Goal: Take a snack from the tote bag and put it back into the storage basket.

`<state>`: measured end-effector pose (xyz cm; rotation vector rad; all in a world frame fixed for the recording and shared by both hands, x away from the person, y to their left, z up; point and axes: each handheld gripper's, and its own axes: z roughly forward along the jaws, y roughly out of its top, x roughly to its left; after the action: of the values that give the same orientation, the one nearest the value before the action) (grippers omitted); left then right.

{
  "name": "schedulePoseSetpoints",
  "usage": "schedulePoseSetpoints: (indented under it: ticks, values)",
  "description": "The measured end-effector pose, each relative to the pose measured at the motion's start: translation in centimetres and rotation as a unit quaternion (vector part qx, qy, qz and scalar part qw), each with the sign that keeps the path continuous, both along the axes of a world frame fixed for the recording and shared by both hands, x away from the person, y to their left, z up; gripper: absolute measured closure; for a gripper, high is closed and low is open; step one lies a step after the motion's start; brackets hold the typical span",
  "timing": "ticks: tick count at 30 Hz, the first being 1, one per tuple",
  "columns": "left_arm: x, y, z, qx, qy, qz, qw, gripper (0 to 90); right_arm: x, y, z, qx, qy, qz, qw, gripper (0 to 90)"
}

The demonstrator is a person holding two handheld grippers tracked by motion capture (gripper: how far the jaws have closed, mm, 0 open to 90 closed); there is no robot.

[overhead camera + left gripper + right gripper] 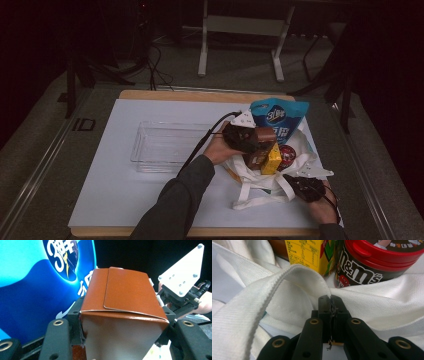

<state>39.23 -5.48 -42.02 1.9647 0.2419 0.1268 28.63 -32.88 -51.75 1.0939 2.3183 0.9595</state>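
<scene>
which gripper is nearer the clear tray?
Left. The left gripper holds the brown carton just right of the clear tray; the right gripper pinches the bag farther right.

I can see a clear plastic tray lying on the white mat, left of the groceries and well apart from them. The mat covers a wooden tabletop whose edge peeks out at the far side. Beyond it, on the grey floor, stand the pale legs of a frame (dark cables trail just beside them).
</scene>
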Motion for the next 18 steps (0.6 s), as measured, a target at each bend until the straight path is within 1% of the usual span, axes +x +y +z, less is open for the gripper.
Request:
schedulePoseSetpoints:
  ticks: [5, 11, 14, 15, 17, 18]
  values:
    - [-0.1, 0.2, 0.3, -0.003, -0.005, 0.0, 1.0, 42.6, 0.0, 0.0, 0.0, 0.0, 0.0, 0.001, 1.0, 87.9]
    - [-0.2, 0.4, 1.2, -0.011, -0.013, 0.003, 0.9999, 42.8, 0.0, 0.0, 0.0, 0.0, 0.0, 0.001, 1.0, 87.9]
    - [-0.4, 0.8, 1.9, -0.021, -0.018, 0.007, 0.9996, 42.8, 0.0, 0.0, 0.0, 0.0, 0.0, 0.0, 1.0, 87.9]
    - [-0.4, 0.8, 2.0, -0.026, -0.017, 0.008, 0.9995, 42.8, 0.0, 0.0, 0.0, 0.0, 0.0, 0.0, 1.0, 87.9]
    - [-0.4, 0.9, 2.1, -0.027, -0.017, 0.009, 0.9994, 42.9, 0.0, 0.0, 0.0, 0.0, 0.0, 0.0, 1.0, 87.9]
    - [-0.4, 1.1, 2.4, -0.032, -0.017, 0.01, 0.9993, 42.9, 0.0, 0.0, 0.0, 0.0, 0.0, 0.0, 1.0, 87.9]
